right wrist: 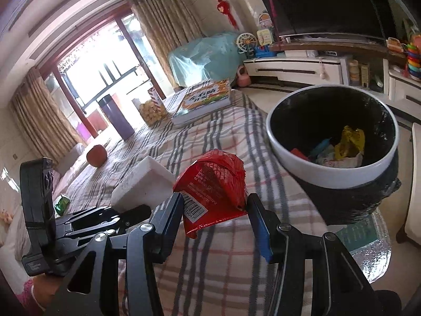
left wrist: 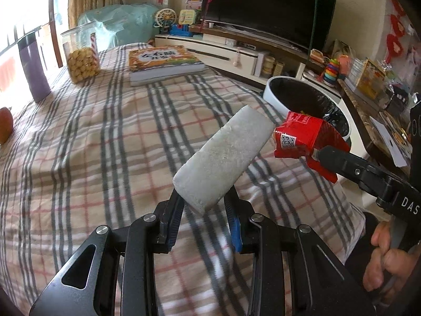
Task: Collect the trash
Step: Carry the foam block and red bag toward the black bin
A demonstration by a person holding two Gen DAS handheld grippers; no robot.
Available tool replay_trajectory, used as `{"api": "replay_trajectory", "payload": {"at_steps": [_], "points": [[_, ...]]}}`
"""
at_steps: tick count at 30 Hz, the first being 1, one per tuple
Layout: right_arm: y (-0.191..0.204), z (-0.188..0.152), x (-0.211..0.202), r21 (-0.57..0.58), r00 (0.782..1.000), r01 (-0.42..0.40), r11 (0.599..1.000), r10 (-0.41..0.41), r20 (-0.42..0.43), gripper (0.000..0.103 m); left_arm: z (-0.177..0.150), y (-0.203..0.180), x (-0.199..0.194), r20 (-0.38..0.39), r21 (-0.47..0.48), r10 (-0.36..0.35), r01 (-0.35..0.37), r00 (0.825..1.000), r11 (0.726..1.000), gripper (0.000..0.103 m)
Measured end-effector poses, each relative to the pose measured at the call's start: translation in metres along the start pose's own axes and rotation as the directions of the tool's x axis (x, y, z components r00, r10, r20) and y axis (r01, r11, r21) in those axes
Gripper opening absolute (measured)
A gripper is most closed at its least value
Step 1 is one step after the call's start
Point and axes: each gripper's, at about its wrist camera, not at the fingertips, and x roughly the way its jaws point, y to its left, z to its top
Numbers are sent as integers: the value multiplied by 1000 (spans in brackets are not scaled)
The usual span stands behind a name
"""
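Note:
My left gripper (left wrist: 204, 205) is shut on one end of a white foam block (left wrist: 223, 155), which sticks up over the plaid tablecloth (left wrist: 105, 144). The block shows again as the foam block (right wrist: 143, 184) in the right wrist view, with the left gripper (right wrist: 123, 214) beneath it. My right gripper (right wrist: 214, 206) is shut on a crumpled red snack wrapper (right wrist: 213, 184); from the left it appears as the right gripper (left wrist: 315, 155) with the red wrapper (left wrist: 300, 137). A white-rimmed trash bin (right wrist: 331, 173) lined with a black bag stands past the table edge, holding several scraps.
On the table stand a biscuit jar (left wrist: 81, 58), a purple tumbler (left wrist: 34, 71), a stack of books (left wrist: 163, 62) and an orange fruit (right wrist: 96, 155). A green scrap (right wrist: 61, 202) lies near the left. A TV (left wrist: 268, 5) on its cabinet stands behind the bin (left wrist: 310, 100).

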Motion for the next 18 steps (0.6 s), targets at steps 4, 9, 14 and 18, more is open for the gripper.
{"api": "replay_trajectory", "payload": {"at_steps": [4, 9, 14, 18], "points": [[-8, 2, -6, 10, 1000, 11, 1000, -11, 13, 51, 2, -8, 2, -1, 13, -9, 9, 1000, 1000, 30], [-21, 3, -16, 26, 999, 31, 999, -32, 29, 51, 5, -20, 5, -2, 31, -20, 20, 1000, 999, 30], [-31, 5, -22, 42, 998, 50, 998, -52, 40, 51, 10, -32, 8, -1, 57, -34, 34, 999, 998, 30], [-40, 7, -26, 56, 997, 62, 996, -65, 49, 51, 16, -43, 11, 0, 77, -46, 46, 999, 996, 30]]}}
